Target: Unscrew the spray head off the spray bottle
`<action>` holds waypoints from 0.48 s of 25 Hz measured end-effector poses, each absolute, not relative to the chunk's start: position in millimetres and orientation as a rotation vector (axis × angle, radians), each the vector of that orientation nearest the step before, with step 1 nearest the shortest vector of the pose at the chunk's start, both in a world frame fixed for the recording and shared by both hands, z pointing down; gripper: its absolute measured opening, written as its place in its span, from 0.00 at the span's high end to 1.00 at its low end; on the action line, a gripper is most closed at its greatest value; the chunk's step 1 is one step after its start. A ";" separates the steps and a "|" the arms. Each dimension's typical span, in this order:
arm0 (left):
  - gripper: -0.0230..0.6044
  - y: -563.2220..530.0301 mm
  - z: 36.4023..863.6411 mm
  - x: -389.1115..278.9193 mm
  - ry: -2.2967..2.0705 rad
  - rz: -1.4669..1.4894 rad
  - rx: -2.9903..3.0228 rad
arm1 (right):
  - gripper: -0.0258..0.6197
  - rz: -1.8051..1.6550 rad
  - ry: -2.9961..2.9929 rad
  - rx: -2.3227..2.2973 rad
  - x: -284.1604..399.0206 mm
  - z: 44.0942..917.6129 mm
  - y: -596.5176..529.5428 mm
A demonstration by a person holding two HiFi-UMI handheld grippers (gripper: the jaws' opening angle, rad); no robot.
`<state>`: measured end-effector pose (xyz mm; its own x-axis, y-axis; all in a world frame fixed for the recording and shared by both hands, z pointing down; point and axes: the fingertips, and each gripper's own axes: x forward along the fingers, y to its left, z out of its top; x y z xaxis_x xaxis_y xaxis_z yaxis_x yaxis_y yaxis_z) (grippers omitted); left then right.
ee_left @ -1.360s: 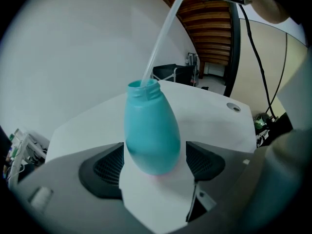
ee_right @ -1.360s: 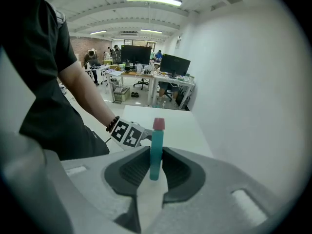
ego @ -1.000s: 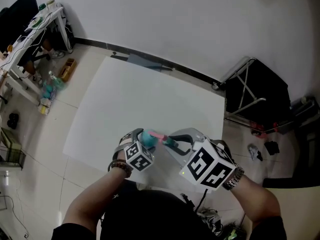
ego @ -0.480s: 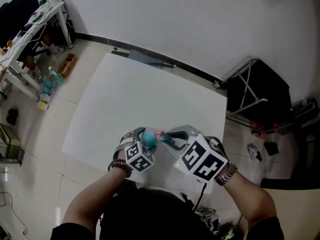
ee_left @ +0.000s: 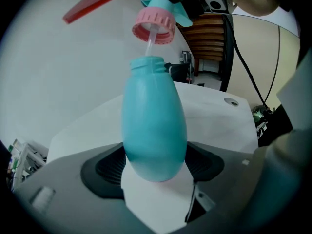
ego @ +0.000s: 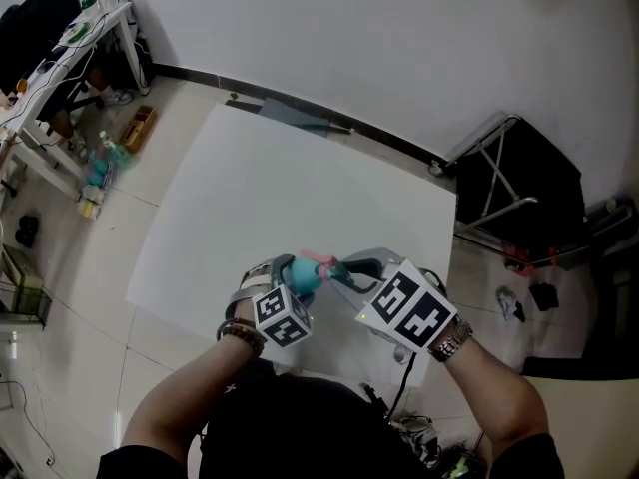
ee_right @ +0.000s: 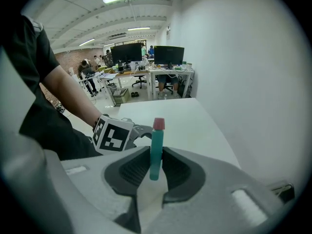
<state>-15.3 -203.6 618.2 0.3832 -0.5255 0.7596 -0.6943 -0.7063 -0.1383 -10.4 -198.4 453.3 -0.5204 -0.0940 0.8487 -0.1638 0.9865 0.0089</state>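
Observation:
In the left gripper view a teal spray bottle [ee_left: 153, 126] stands upright between the jaws, with my left gripper [ee_left: 155, 167] shut on its lower body. Its spray head [ee_left: 155, 18], teal with a pink trigger and a pink collar, hangs just above the open neck. Only the thin dip tube still reaches into the bottle. My right gripper [ee_right: 155, 172] is shut on the spray head [ee_right: 156, 152]. In the head view the bottle [ego: 302, 278] and the spray head [ego: 332, 267] sit between the left gripper [ego: 296, 285] and the right gripper [ego: 351, 271], above the table's near edge.
The white table [ego: 290, 188] stretches away in front of me. A black folding stand [ego: 514, 183] is at its right. A desk with clutter [ego: 60, 53] and floor items stand far left. Cables lie on the floor by my feet [ego: 409, 432].
My right gripper has shifted and turned a little, and the spray head has lifted slightly from the bottle. The left gripper has barely moved.

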 end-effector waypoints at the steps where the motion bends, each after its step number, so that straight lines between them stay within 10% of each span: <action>1: 0.31 -203.2 616.5 -15.0 -1.089 1.237 2.436 | 0.85 0.095 -2.123 0.182 -9.1 453.7 -198.5; 12: 0.32 -198.8 600.1 -5.8 -1.060 1.416 2.440 | 0.85 0.140 -2.139 0.213 8.2 455.5 -198.9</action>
<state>-5.8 -198.8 600.1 0.3134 -0.5074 0.8027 -0.6272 -0.7453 -0.2261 8.2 -198.9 455.5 -0.5354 -0.0981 0.8389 -0.2067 0.9782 -0.0175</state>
